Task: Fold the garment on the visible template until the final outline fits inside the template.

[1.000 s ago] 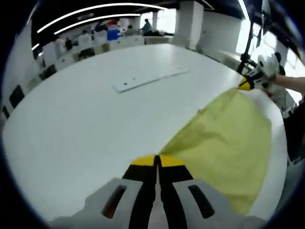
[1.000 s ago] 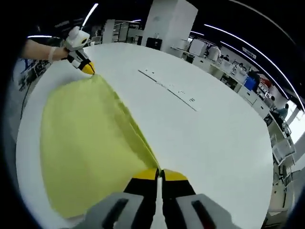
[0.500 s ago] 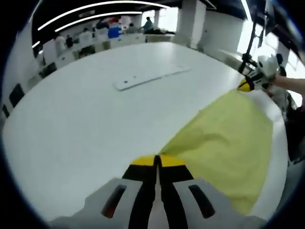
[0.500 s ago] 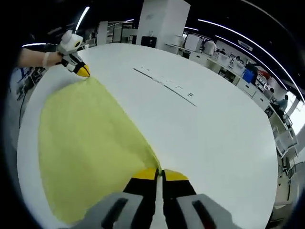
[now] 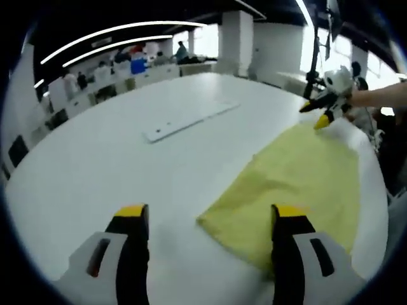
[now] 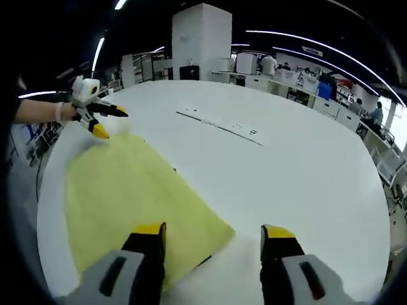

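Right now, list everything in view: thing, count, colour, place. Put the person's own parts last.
garment: one, yellow, lying flat on the table, near its edge, between the two grippers.
table: one, white, large and rounded, under everything.
strip: one, white, long and flat with small dark marks, on the table beyond the garment.
desks and people: several, in the background past the table, too small to detail.
pillar: one, white, behind the table.
left gripper: one, grey with yellow tips, jaws open at the garment's corner.
right gripper: one, same colours, jaws open at the opposite corner.
hand: one, holding the left gripper.
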The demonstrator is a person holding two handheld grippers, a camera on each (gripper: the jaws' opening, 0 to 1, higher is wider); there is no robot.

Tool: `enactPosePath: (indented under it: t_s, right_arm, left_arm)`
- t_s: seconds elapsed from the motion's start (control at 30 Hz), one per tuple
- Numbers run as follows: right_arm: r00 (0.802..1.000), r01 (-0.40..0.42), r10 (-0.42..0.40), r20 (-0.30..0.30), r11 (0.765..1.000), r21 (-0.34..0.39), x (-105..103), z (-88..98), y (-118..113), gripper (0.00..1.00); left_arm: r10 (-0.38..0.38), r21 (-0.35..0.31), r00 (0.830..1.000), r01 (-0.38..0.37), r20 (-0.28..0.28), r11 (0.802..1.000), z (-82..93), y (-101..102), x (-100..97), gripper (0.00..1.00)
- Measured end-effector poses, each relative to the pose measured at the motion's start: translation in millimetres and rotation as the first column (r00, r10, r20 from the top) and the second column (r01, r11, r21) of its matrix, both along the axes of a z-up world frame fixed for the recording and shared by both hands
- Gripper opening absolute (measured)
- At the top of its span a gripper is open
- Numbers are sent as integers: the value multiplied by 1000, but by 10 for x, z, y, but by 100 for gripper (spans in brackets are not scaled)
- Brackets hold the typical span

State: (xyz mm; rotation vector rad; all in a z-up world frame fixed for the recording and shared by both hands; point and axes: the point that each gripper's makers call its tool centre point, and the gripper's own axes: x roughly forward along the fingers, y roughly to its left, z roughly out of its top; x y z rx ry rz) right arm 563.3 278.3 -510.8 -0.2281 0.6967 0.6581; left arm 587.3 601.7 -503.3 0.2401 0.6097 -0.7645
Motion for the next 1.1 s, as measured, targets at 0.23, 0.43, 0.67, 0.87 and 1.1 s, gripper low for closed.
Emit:
enactPosePath:
  t_s: [0.23, 0.43, 0.67, 0.87, 1.1]
  right_arm:
    - [999, 41, -41, -10, 995, 94, -17, 103, 52, 78]
    - [997, 72, -71, -14, 986, 149, -60, 181, 29, 82]
    - [996, 91, -90, -14, 979, 180, -259, 266, -34, 80]
    - [995, 99, -97, -23, 976, 193, -527, 297, -81, 78]
    - [992, 125, -117, -47, 971, 206, -899, 291, -181, 75]
  left_arm:
    - [-19, -43, 1000, 18, -21, 999, 38, -40, -56, 96]
    - [-27, -83, 999, 24, -37, 996, 128, -53, -115, 99]
    - [-47, -102, 998, 43, -40, 994, 202, -52, -261, 97]
    - [-37, -165, 998, 28, -55, 986, 269, -35, -449, 94]
    - [-46, -184, 997, 34, -58, 982, 306, 34, -713, 93]
